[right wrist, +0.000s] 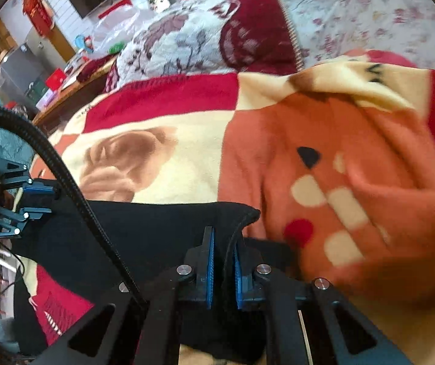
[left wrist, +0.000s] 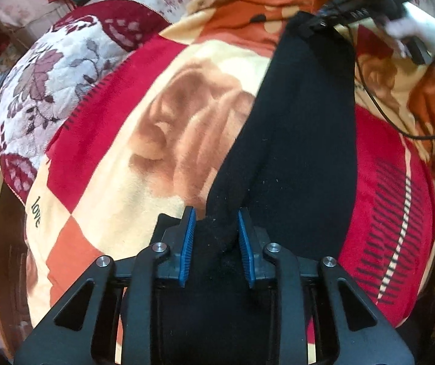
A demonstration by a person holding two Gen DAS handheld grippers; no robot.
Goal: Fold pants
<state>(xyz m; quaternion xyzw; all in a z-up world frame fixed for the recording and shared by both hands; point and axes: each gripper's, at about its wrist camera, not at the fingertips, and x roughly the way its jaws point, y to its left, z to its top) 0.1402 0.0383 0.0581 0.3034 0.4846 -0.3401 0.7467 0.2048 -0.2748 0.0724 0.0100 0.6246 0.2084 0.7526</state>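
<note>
Pants (left wrist: 302,127), black and soft, lie stretched lengthwise across a plush blanket (left wrist: 144,140) printed with red, cream and orange squares and a tan wrinkled dog face. In the left wrist view, the left gripper (left wrist: 216,237) has its blue-padded fingers partly closed around a bunched end of the pants, the fabric pinched between the pads. At the far end of the garment, the right gripper (left wrist: 323,22) meets the other edge, held by a hand in a white glove (left wrist: 421,32).

In the right wrist view, the right gripper (right wrist: 222,270) is nearly closed, its blue pads clamping a hemmed edge of the pants (right wrist: 144,231). The left gripper (right wrist: 32,200) grips the opposite end at the left. A maroon and white floral cushion (right wrist: 199,39) rests beyond the blanket (right wrist: 323,158).
</note>
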